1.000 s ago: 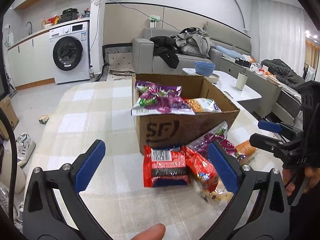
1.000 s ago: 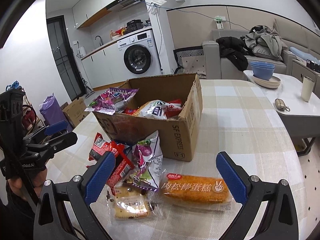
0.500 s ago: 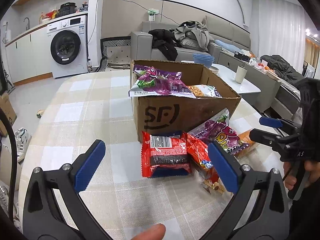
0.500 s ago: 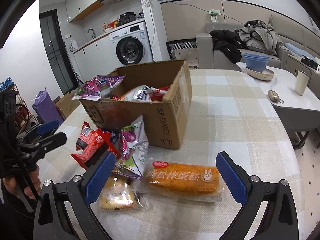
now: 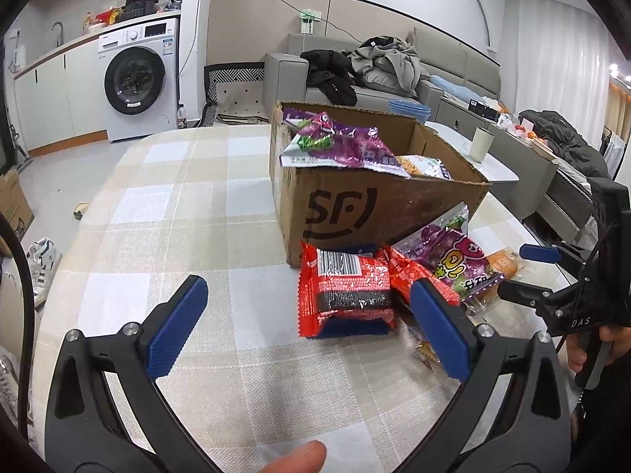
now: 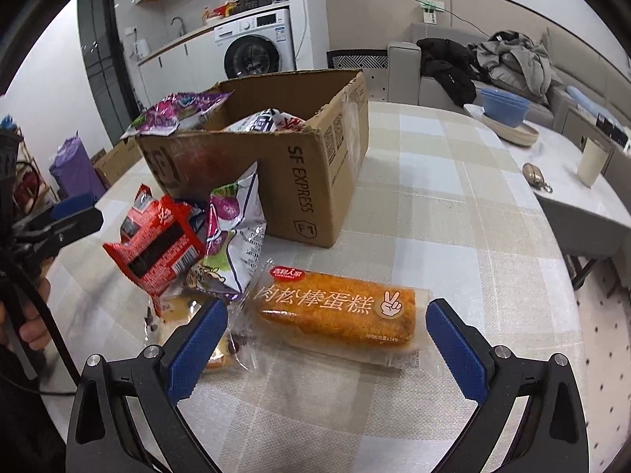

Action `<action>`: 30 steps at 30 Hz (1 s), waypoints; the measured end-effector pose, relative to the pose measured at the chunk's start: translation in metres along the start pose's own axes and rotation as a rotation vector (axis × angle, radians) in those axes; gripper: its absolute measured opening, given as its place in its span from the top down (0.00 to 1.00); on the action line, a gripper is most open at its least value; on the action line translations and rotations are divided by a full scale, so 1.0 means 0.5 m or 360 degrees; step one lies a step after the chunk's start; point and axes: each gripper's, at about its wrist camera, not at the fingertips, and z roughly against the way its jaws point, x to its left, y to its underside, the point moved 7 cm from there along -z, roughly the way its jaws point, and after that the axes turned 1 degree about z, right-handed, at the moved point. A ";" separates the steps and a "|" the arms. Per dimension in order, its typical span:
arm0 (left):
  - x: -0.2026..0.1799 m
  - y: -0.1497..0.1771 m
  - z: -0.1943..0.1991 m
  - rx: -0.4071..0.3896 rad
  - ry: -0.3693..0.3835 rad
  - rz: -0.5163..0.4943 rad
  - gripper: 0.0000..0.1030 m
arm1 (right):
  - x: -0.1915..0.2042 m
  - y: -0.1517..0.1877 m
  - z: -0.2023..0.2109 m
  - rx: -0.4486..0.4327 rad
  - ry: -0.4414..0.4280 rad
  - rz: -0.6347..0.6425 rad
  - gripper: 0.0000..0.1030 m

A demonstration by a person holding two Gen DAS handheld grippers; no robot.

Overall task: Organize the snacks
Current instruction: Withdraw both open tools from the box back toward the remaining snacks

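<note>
Both sets of tongs are spread wide and hold nothing. The left gripper point(image 5: 311, 331) hovers over the checked tablecloth point(image 5: 165, 213), with the red packet point(image 5: 347, 295) lying between its blue pads, a little ahead of them. Its camera looks straight at the SF logo on the cardboard box point(image 5: 378, 213), where a purple bag point(image 5: 339, 146) hangs over the rim. It also catches the right gripper from the side, held in a hand point(image 5: 591, 349) at the edge of the frame.

The right gripper point(image 6: 327, 339) straddles the orange cake bar point(image 6: 339, 313), which lies flat on the cloth in a clear wrapper just in front of the box. Only this view shows that bar whole, plus a small biscuit pack point(image 6: 189, 315) half hidden behind the left pad. The purple-and-white bag point(image 6: 236, 232) leans against the box wall here, touching the red packet.
</note>
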 end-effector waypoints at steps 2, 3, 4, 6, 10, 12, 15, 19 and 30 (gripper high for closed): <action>0.000 0.001 -0.004 0.0004 0.0001 0.0000 0.01 | 0.000 -0.002 0.003 0.0002 -0.0006 0.0038 0.01; -0.001 0.003 -0.007 0.0006 0.0005 -0.0002 0.01 | -0.003 -0.004 0.004 0.0007 -0.0002 0.0054 0.01; -0.001 0.003 -0.008 0.0007 0.0010 -0.0005 0.01 | -0.006 -0.006 0.005 0.0004 0.0007 0.0070 0.01; -0.003 0.004 -0.009 0.0010 0.0010 -0.0016 0.01 | -0.011 -0.014 0.006 -0.0002 0.0009 0.0127 0.00; 0.001 0.006 -0.015 0.0021 0.0013 -0.0019 0.01 | -0.012 -0.021 -0.016 0.0083 0.0007 0.0307 0.01; 0.000 0.008 -0.015 0.0022 0.0014 -0.0014 0.01 | -0.009 -0.018 -0.032 0.0133 -0.0020 0.0420 0.01; 0.002 0.008 -0.016 0.0024 0.0014 -0.0008 0.01 | -0.005 -0.014 -0.057 0.0216 -0.0155 0.0515 0.01; 0.002 0.011 -0.018 0.0029 0.0015 -0.0008 0.01 | -0.015 -0.017 -0.090 0.0270 -0.0230 0.0551 0.01; -0.003 0.020 -0.025 0.0052 0.0021 -0.0009 0.01 | -0.024 0.019 -0.057 0.0264 -0.0486 0.0344 0.02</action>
